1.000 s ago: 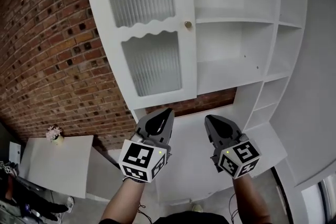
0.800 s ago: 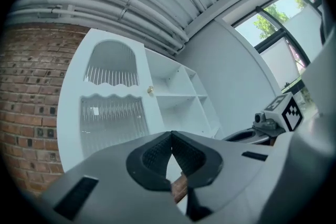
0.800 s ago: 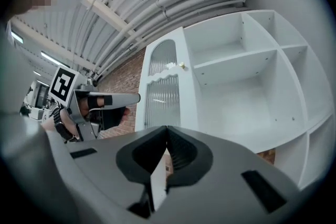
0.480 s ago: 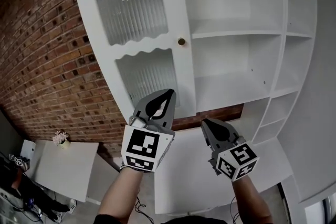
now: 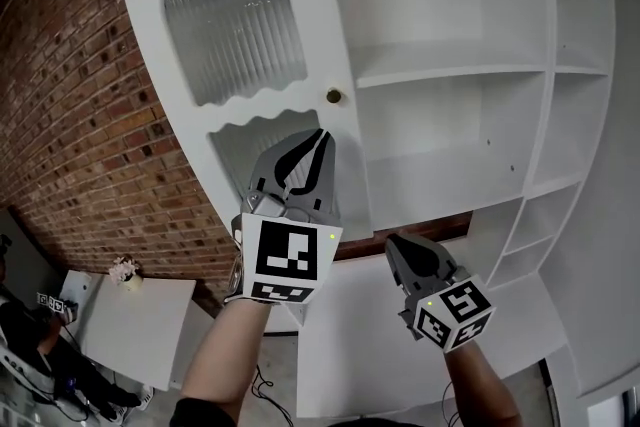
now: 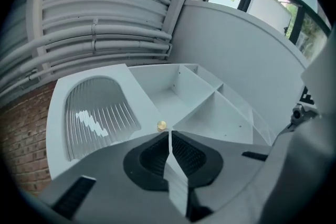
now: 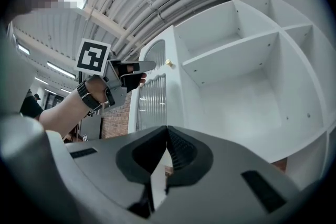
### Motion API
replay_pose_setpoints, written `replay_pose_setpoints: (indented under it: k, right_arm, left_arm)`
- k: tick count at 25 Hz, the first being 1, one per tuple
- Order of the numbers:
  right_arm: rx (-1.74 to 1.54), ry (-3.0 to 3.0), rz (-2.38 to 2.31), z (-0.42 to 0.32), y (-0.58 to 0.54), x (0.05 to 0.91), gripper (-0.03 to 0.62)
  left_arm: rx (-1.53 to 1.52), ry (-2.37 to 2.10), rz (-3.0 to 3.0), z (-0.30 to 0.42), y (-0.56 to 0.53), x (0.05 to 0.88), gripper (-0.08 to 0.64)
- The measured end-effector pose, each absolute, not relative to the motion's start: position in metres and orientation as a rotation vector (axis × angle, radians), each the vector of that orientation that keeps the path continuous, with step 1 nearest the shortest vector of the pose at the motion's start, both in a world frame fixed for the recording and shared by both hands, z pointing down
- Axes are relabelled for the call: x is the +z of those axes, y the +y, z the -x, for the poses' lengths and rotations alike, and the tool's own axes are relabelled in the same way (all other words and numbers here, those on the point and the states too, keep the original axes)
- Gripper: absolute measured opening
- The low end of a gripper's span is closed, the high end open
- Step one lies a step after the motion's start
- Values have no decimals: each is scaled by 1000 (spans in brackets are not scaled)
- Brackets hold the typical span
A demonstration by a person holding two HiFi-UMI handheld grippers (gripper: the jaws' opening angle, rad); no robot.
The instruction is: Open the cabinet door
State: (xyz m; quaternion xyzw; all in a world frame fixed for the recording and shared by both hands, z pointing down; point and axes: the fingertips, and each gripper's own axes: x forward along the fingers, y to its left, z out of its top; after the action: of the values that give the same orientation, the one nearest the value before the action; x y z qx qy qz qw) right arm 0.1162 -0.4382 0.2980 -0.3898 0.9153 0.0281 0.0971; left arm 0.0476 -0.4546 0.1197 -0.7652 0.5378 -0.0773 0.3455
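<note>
Overhead, the white cabinet door (image 5: 245,110) covers the left half of a tall white cabinet (image 5: 570,115), whose right half is open, with flat, bare shelves (image 5: 450,65). The door has a smooth painted frame around two panes of ribbed glass: an arched upper pane (image 5: 232,25) with a wavy lower edge, and a lower pane (image 5: 250,150) with a matching wavy top. A small round brass knob (image 5: 333,96) sits at the door's right edge, between the panes. The left gripper (image 5: 322,137) is raised in front of the lower pane, its ridged black fingers pressed together on nothing, their tips just short of the knob. The right gripper (image 5: 392,241) hangs lower and to the right, fingers likewise closed and empty. Rough red brick wall (image 5: 90,145) flanks the cabinet, and a white desk (image 5: 130,325) below carries a small flower pot (image 5: 125,272).
</note>
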Motion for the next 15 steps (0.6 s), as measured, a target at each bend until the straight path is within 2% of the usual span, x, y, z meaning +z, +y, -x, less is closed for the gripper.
replay_pose_setpoints:
  k: [5,8,15]
  right_arm:
    - [72,2701,1146,-121,-445,298,3]
    - [64,2702,1147,-125,-450,299,3]
    - [47,2702,1134,-125,-457,302,3]
  left_arm:
    - [-245,1422,1894,-50,-467,106,13]
    - [-290,1430,1828,-52,-474,96,62]
    - [-373,1408,1733,-62,-487,88,91]
